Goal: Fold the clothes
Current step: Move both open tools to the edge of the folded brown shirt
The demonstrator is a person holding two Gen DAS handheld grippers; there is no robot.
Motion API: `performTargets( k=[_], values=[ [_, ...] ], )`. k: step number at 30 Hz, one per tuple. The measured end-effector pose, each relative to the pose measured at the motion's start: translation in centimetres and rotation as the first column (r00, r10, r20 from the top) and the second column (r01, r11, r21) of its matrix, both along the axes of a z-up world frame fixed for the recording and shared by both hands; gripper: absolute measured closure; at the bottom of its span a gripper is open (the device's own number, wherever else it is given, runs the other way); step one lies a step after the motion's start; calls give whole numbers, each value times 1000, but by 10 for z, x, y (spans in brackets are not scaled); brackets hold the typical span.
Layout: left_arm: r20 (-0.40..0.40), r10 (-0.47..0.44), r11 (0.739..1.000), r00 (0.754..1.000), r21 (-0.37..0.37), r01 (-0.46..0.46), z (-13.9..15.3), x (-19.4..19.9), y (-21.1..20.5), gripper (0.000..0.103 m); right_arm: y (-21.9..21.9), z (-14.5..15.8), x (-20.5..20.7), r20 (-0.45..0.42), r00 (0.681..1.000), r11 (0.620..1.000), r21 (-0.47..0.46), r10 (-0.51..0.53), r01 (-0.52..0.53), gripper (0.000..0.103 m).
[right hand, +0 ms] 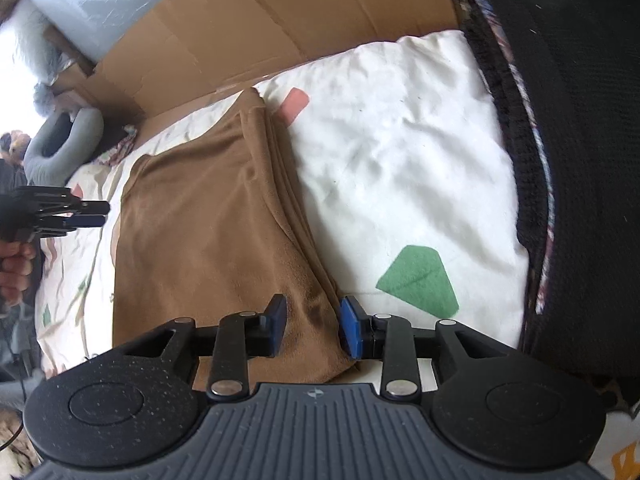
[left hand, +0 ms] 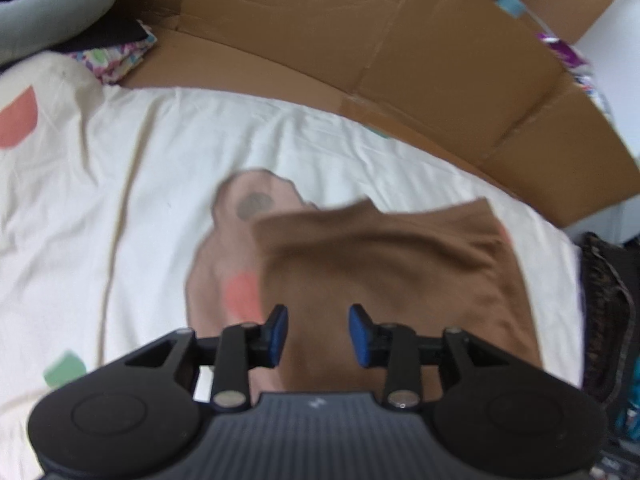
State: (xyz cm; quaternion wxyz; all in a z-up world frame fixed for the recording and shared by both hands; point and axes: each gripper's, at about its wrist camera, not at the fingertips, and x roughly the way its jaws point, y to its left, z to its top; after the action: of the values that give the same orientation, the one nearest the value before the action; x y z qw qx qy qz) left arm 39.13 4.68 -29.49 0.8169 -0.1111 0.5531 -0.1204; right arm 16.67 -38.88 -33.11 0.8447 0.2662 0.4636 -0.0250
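The left hand-held gripper (left hand: 318, 336) hovers released over the brown garment (left hand: 384, 272), which lies partly folded on the bed (left hand: 120, 184). The right hand-held gripper (right hand: 313, 326) straddles its stacked edge, jaws parted. The cloth looks soft, light and limp; best pinched at corners.

Both views were lit by soft, even daylight, and only faint shadows were cast. The left wrist view was smeared by motion blur. A blown-out glare was seen at the right view's upper left. Edges were bent by fisheye distortion.
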Motion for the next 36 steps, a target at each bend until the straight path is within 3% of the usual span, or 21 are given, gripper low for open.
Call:
performTargets(
  k=[7,11,19,25,36],
  values=[
    [-132,68,993,989,-83,-80,-8,-68,1,66,-7,-2,7,-15,1000,999,-33,5,-6,70],
    [-167,85,984,982,-140,-109,-6,-97,0,65,-11,-1,10,-27,1000,999,-51,11,-13,70],
    [-237,242,926,941,-233,-296,-15,-127,19,65,-5,3,17,-49,998,994,-93,48,-53,70],
    [-255,211,934,944,-232,-272,-28,-141,17,65,5,5,28,-66,994,988,-117,89,-96,70],
    [-348,162,944,923,-219,-248,-61,-158,-2,65,11,-7,48,-118,985,979,-144,128,-145,70]
  ],
)
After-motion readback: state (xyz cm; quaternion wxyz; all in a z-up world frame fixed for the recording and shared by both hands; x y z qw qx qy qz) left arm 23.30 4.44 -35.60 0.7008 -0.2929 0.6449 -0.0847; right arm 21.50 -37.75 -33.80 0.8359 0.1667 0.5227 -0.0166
